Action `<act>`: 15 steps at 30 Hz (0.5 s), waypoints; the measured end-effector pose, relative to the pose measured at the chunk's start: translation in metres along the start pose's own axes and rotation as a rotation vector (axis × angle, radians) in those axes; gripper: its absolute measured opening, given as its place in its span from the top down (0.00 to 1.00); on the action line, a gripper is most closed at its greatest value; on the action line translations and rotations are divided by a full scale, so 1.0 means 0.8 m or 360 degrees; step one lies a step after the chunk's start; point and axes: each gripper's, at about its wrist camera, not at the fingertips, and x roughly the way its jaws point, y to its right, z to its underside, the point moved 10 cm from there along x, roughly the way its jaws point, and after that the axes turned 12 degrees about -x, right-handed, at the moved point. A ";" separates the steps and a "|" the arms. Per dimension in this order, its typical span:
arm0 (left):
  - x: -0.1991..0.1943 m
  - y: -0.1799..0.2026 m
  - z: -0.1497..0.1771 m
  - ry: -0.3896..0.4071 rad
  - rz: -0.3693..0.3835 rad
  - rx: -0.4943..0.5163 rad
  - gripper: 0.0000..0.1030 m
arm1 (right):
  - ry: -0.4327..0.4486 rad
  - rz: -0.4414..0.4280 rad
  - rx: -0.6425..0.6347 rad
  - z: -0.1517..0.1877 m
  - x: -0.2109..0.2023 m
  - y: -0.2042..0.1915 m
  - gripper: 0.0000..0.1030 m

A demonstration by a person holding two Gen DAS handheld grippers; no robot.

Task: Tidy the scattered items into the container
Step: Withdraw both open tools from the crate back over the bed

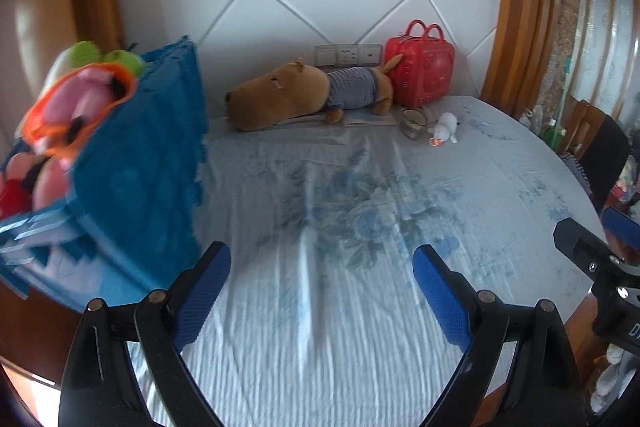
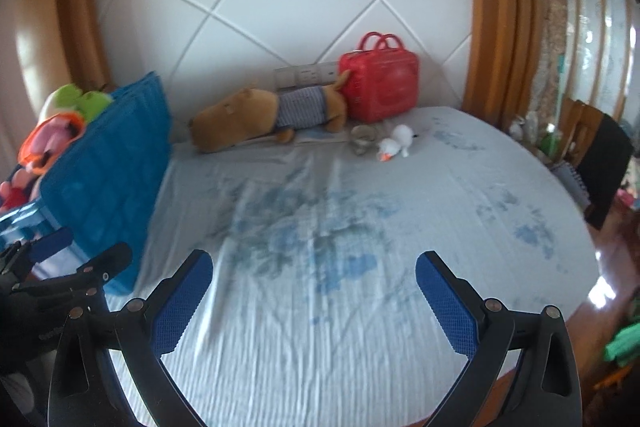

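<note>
A blue basket (image 1: 140,163) (image 2: 108,167) stands at the left of the table, filled with plush toys (image 1: 76,107) (image 2: 52,131). A brown plush capybara in a striped shirt (image 1: 304,93) (image 2: 264,115) lies at the back. A small white plush duck (image 1: 444,129) (image 2: 394,143) lies to its right, beside a glass jar (image 1: 414,123) (image 2: 364,139). My left gripper (image 1: 322,269) is open and empty over the cloth, just right of the basket. My right gripper (image 2: 314,273) is open and empty over the cloth.
A red handbag (image 1: 422,71) (image 2: 380,83) stands against the white tiled wall. The round table carries a pale blue floral cloth (image 1: 500,167) (image 2: 500,187). A dark chair (image 1: 600,155) (image 2: 600,163) stands at the right edge. Papers lie under the capybara.
</note>
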 end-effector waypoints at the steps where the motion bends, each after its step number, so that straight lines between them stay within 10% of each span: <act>1: 0.008 0.005 -0.004 -0.0007 0.0019 0.0004 0.09 | -0.0008 0.0024 -0.0001 -0.004 0.005 0.006 0.00; 15: 0.079 0.082 -0.035 -0.0113 0.0176 0.0021 0.09 | -0.0109 0.0149 0.0012 -0.036 0.055 0.091 0.00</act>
